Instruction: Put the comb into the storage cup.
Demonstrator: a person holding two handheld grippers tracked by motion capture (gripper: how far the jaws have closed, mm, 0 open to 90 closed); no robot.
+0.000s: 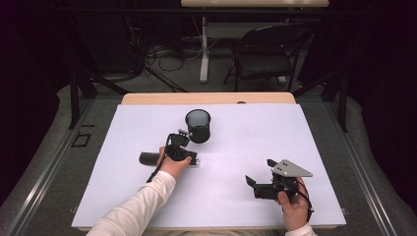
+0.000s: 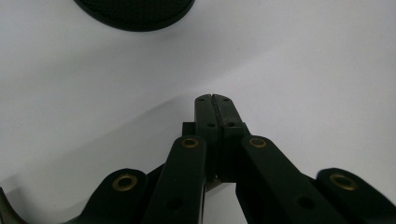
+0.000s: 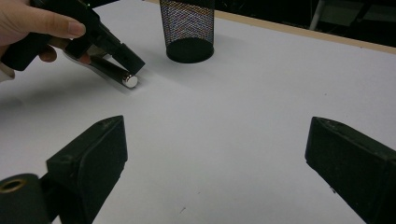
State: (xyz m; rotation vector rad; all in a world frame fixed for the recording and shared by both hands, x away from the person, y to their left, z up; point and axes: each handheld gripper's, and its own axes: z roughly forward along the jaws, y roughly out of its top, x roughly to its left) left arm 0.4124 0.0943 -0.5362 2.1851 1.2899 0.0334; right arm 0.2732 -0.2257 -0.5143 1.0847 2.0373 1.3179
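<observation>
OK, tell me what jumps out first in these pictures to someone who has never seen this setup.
The black mesh cup stands upright near the middle of the white table, dark against the pale surface. Just in front of it, the left gripper is low over the table with its jaws closed, beside a dark silver-tipped cylinder lying there. The right gripper waits near the table's front right, jaws wide apart and holding nothing.

On the table: 1 mesh cup, 1 metal cylinder, 2 tools.
</observation>
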